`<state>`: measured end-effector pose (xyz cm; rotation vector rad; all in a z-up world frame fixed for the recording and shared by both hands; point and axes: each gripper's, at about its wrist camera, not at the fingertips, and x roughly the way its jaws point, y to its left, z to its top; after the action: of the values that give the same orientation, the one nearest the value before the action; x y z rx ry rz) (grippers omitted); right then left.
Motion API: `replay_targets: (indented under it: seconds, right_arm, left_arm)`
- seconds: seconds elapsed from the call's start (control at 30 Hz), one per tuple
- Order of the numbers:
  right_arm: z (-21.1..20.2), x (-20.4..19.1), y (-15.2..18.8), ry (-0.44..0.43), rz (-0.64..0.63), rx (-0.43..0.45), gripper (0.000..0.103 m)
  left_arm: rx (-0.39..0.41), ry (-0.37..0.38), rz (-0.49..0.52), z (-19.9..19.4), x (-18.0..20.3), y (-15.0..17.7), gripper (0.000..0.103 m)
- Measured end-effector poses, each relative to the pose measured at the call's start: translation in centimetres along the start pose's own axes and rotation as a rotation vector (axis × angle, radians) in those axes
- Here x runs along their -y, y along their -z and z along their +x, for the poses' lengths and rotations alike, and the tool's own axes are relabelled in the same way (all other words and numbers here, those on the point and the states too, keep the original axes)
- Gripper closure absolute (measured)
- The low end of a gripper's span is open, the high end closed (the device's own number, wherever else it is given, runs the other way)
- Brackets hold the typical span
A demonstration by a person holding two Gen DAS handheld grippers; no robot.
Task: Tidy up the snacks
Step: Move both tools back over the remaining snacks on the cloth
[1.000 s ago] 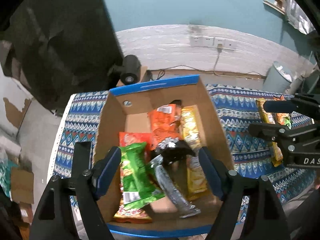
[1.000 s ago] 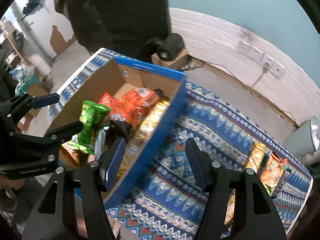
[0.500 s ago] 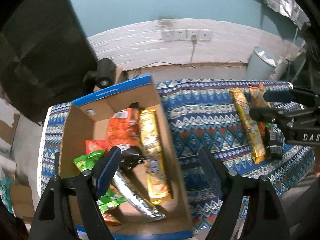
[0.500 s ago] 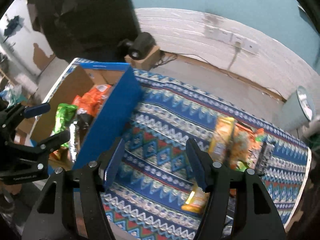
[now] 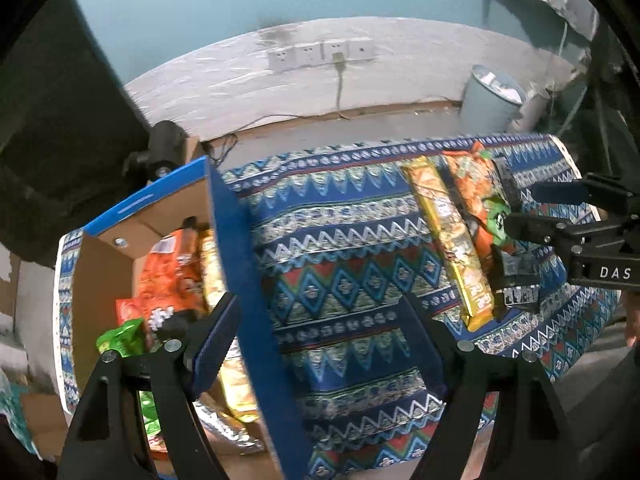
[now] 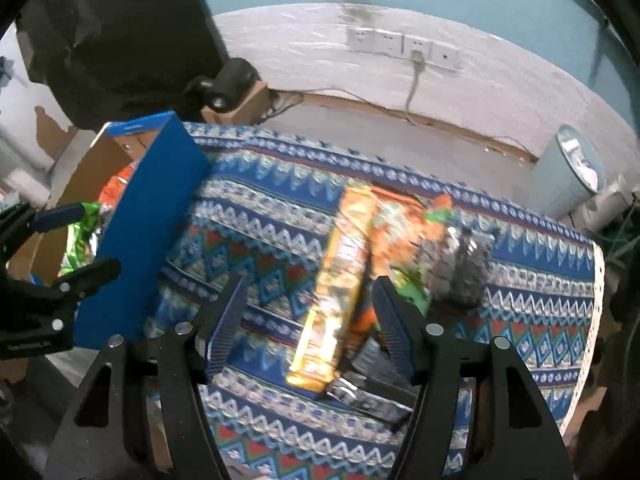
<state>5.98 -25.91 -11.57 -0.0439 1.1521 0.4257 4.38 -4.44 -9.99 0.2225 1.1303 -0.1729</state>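
A blue cardboard box [image 5: 240,280] at the table's left holds several snack packs: orange [image 5: 172,276], yellow [image 5: 212,272], green [image 5: 120,336]. On the patterned cloth to the right lie a long yellow pack [image 5: 448,236], an orange pack [image 5: 472,184] and dark packs [image 5: 516,280]. My left gripper [image 5: 320,344] is open and empty, straddling the box's right wall. My right gripper [image 6: 308,320] is open and empty, just above the long yellow pack [image 6: 340,276], with the orange pack [image 6: 408,224] and dark packs [image 6: 464,264] beside it. The box [image 6: 148,216] shows at left.
The patterned tablecloth [image 5: 340,248] covers the table, whose right edge [image 6: 592,320] is near the packs. A grey bin [image 5: 488,100] stands on the floor behind. A black device on a small carton [image 6: 228,88] sits behind the box. A wall with sockets [image 6: 400,44] lies beyond.
Both grippers have swung right, away from the box. The right gripper now hovers over the loose packs; the left has moved from over the box contents to its right wall.
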Motion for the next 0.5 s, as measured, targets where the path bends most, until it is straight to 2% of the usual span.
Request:
replay_targets:
  seconds: [0.3, 0.5]
  right_arm:
    - [2.3, 5.2, 3.1, 0.019, 0.073, -0.052, 0.038]
    - [3.8, 7.7, 4.7, -0.064, 0.157, -0.09, 0.038]
  left_arm:
    - [-0.042, -0.008, 0.079, 2.6, 3.7, 0.1, 0.022]
    - [-0.064, 0.018, 0.071, 4.1, 4.9, 0.2, 0.022]
